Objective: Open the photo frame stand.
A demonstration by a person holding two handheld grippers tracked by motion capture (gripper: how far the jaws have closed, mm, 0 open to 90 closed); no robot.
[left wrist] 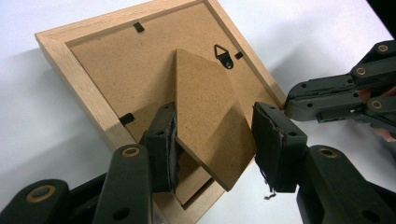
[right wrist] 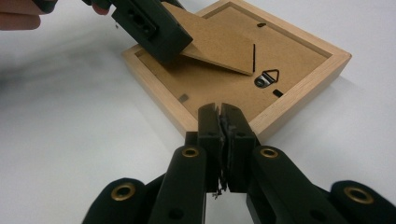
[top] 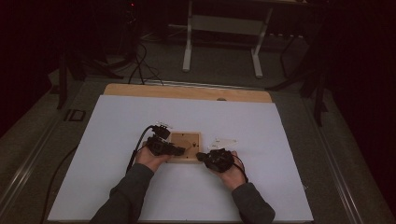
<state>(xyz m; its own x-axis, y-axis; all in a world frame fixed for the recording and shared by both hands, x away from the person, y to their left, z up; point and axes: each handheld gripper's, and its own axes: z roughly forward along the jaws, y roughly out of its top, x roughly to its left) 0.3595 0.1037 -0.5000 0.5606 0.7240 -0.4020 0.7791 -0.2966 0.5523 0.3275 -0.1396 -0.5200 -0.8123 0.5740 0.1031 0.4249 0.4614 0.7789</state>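
A wooden picture frame lies face down on the white table, its brown backing board up, and everything else is placed from it. The left gripper comes in from the frame's left side, held low and nearly level by the person's left hand, the forearm reaching in from the near edge of the table. Its jaws stand apart on either side of the hinged easel stand, which is lifted off the backing at an angle; the left pad sits right against the stand's edge while the right pad stands just clear of it, so the stand is between them and not clamped. The right gripper lies at the frame's near right corner, its jaws pressed together with nothing between them, tips touching or just beside the wooden rim. The right hand holds it low, pointing toward the frame. A small metal hanger sits on the backing beyond the stand.
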